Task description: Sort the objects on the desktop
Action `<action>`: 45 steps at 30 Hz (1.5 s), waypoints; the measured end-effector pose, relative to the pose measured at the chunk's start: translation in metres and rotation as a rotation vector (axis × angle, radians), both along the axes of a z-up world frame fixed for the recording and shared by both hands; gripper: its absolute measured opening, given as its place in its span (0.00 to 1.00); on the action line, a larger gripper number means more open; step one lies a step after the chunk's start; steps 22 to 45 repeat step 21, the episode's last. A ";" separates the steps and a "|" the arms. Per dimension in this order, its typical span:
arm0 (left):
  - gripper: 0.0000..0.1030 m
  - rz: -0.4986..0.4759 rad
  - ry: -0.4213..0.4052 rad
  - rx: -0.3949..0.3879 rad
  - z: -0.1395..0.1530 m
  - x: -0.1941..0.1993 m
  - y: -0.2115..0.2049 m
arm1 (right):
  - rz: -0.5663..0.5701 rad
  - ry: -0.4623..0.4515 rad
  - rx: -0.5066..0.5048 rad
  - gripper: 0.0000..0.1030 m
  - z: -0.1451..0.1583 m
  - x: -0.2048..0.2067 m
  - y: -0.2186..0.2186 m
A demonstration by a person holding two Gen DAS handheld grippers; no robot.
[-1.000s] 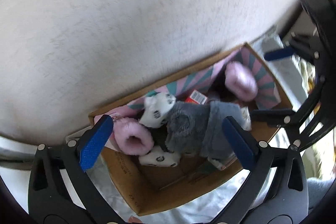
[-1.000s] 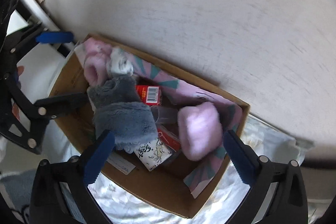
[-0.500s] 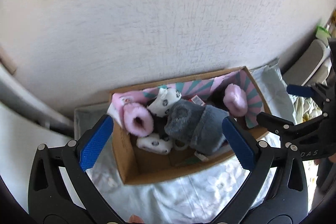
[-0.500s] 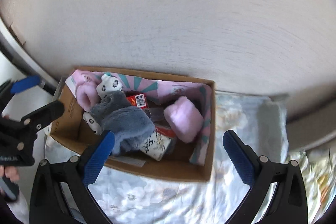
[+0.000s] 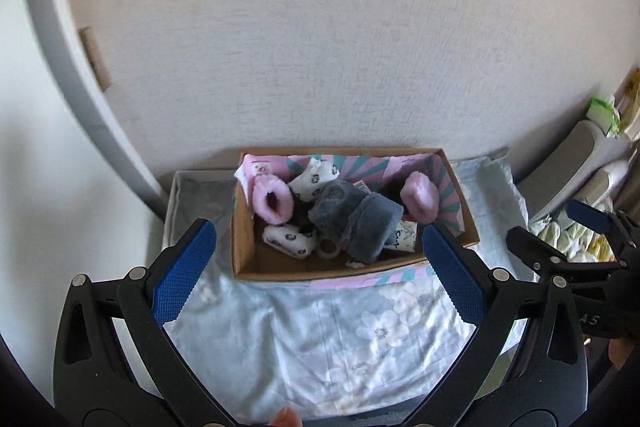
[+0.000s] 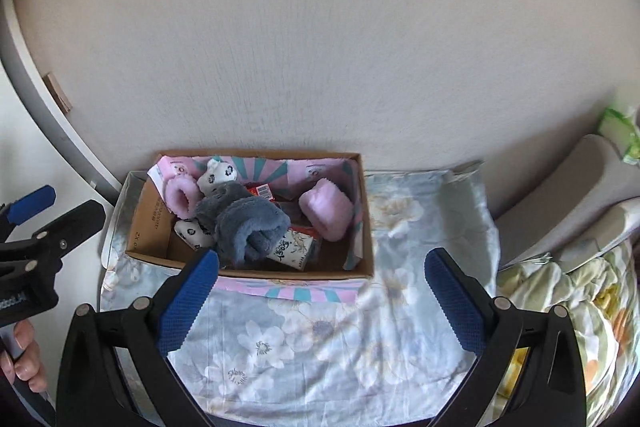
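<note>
Hovering wide open and empty, left gripper [image 5: 320,275] and right gripper [image 6: 322,287], over the cloth's near edge; slippers [image 6: 248,225] sitting gathered in box [image 6: 256,271] by the far edge.

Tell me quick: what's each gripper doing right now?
Left gripper: open, holding nothing.
Right gripper: open, holding nothing.

Fluffy slippers [image 5: 356,223], apparently jumbled, in cardboard box [image 5: 243,227]

Matt cardboard box [image 5: 245,227] holds fluffy cloth slippers [image 5: 356,221].
</note>
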State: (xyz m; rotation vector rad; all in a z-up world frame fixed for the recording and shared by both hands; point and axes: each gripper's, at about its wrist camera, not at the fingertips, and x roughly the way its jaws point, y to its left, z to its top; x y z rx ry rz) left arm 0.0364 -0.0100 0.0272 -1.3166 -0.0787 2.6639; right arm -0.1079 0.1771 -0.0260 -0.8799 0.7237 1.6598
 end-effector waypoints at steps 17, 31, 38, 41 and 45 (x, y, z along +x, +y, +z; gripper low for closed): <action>1.00 0.076 0.075 0.010 0.017 0.034 -0.005 | -0.035 0.017 0.150 1.00 0.023 0.006 -0.035; 1.00 0.081 0.100 -0.006 0.018 0.036 -0.004 | -0.032 0.012 0.148 1.00 0.022 0.004 -0.037; 1.00 0.081 0.100 -0.006 0.018 0.036 -0.004 | -0.032 0.012 0.148 1.00 0.022 0.004 -0.037; 1.00 0.081 0.100 -0.006 0.018 0.036 -0.004 | -0.032 0.012 0.148 1.00 0.022 0.004 -0.037; 1.00 0.081 0.100 -0.006 0.018 0.036 -0.004 | -0.032 0.012 0.148 1.00 0.022 0.004 -0.037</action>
